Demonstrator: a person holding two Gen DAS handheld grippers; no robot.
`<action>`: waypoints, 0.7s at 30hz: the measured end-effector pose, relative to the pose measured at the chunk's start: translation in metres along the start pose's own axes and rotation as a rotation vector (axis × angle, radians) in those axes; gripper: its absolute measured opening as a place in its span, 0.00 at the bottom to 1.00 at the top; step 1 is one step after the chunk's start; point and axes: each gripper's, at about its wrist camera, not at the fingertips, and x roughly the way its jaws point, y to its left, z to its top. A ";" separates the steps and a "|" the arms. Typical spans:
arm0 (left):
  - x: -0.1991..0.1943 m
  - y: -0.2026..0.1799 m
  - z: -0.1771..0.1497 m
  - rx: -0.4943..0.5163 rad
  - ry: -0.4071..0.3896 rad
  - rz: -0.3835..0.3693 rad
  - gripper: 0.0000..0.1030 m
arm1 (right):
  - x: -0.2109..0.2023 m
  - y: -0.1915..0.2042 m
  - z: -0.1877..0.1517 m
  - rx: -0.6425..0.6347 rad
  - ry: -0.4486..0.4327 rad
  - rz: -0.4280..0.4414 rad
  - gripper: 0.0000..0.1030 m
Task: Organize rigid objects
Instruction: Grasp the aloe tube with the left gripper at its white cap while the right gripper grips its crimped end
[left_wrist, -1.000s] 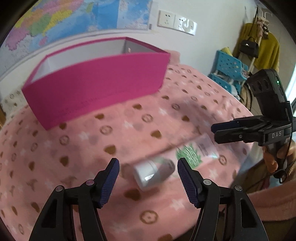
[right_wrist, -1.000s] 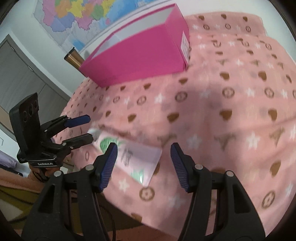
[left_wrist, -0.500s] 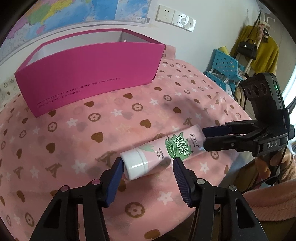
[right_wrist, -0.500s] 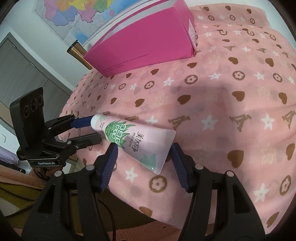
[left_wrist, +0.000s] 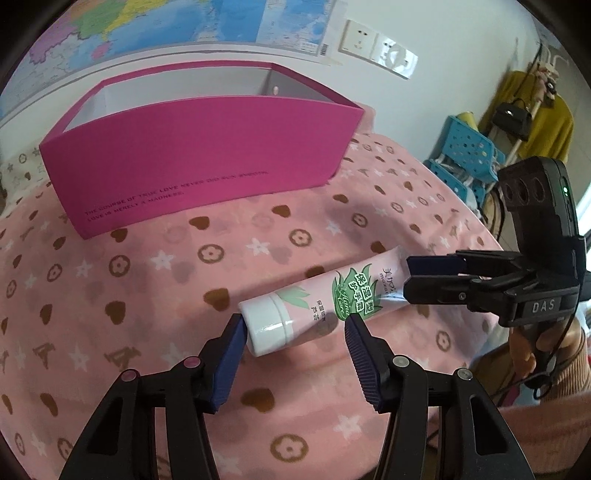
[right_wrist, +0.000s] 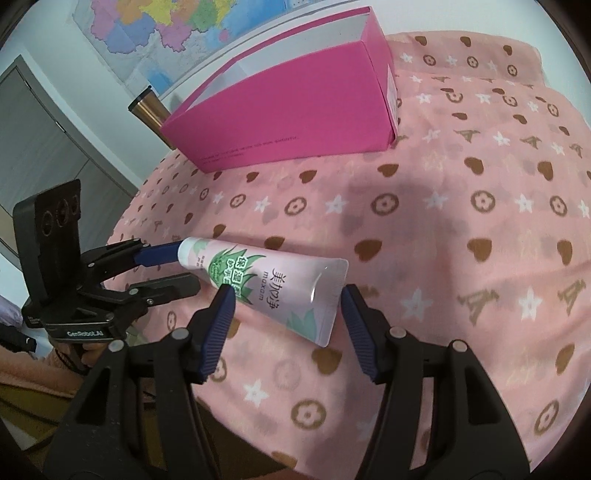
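Note:
A pink hand cream tube (left_wrist: 332, 299) with a white cap and green leaf print lies slanted just over the pink patterned cloth (left_wrist: 184, 258). My left gripper (left_wrist: 295, 332) is shut on its cap end: one pad presses the cap, the other the body. My right gripper (right_wrist: 284, 299) is shut across the flat crimped end of the tube (right_wrist: 273, 280). Each gripper shows in the other's view, the right gripper (left_wrist: 408, 280) at the right and the left gripper (right_wrist: 183, 269) at the left. An open magenta box (left_wrist: 207, 155) stands behind on the cloth, also seen as the box (right_wrist: 295, 110).
A copper tumbler (right_wrist: 147, 110) stands behind the box's left corner. Off the table's right side are a blue plastic rack (left_wrist: 465, 155) and a yellow garment with a black bag (left_wrist: 546, 122). A map and sockets hang on the back wall. The cloth's front edge drops away close by.
The left jaws have narrowed from a loose straddle onto the tube's cap end. The blurred views have settled and sharpened. The right gripper's jaws look as wide as before.

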 end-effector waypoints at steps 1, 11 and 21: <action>0.001 0.001 0.002 -0.007 0.000 0.003 0.54 | 0.002 -0.001 0.002 0.002 -0.002 0.002 0.60; 0.011 0.013 0.012 -0.060 -0.001 0.019 0.54 | 0.014 -0.011 0.019 0.032 -0.032 0.010 0.60; 0.007 0.016 0.011 -0.066 -0.018 0.030 0.54 | 0.019 -0.017 0.015 0.051 -0.023 0.023 0.60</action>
